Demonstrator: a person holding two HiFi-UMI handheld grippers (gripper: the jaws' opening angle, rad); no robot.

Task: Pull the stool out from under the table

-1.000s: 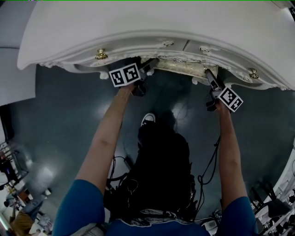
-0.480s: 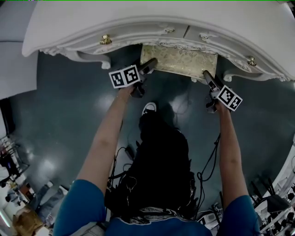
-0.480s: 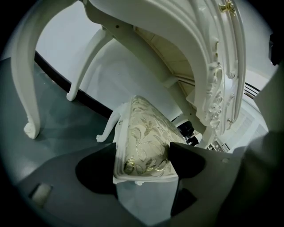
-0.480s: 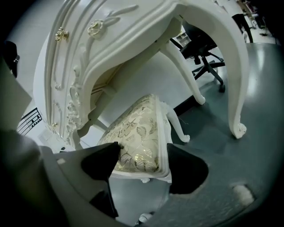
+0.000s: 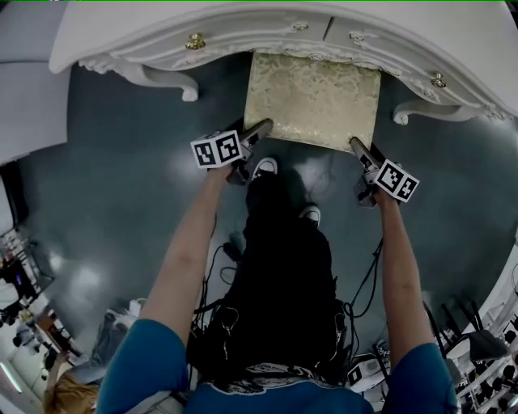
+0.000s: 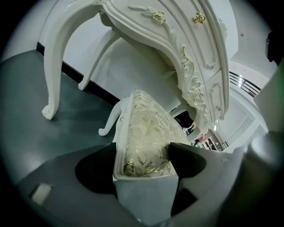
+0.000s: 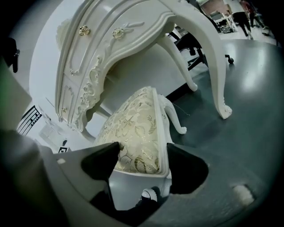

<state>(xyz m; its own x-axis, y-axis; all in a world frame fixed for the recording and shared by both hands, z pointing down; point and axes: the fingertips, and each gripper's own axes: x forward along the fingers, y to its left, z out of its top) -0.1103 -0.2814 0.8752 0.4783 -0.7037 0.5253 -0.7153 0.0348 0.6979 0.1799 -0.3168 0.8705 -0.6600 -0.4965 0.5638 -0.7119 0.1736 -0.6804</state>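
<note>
Gold-patterned stool (image 5: 314,97) sits mostly clear of the white table (image 5: 243,32), left gripper (image 5: 261,129) and right gripper (image 5: 354,144) each clamped on a near seat corner, so the pull seems nearly done; next likely calls for a short even draw back, then release.

**Cream, gold and white over a dark floor**

The stool (image 5: 314,97) has a pale cream cushion with a shiny gold leaf pattern, set in a plain white frame with white legs. The desk (image 5: 243,24) is glossy white with carved scrollwork, and its knobs (image 5: 195,40) are gold. The floor (image 5: 105,178) is dark grey-green with bright glints. The left tongs (image 5: 262,127) and right tongs (image 5: 356,145) have black jaws, and each carries a cube of black squares on white. The sleeves (image 5: 142,356) are blue. The shoe (image 5: 264,167) is black with a white toe.
</note>
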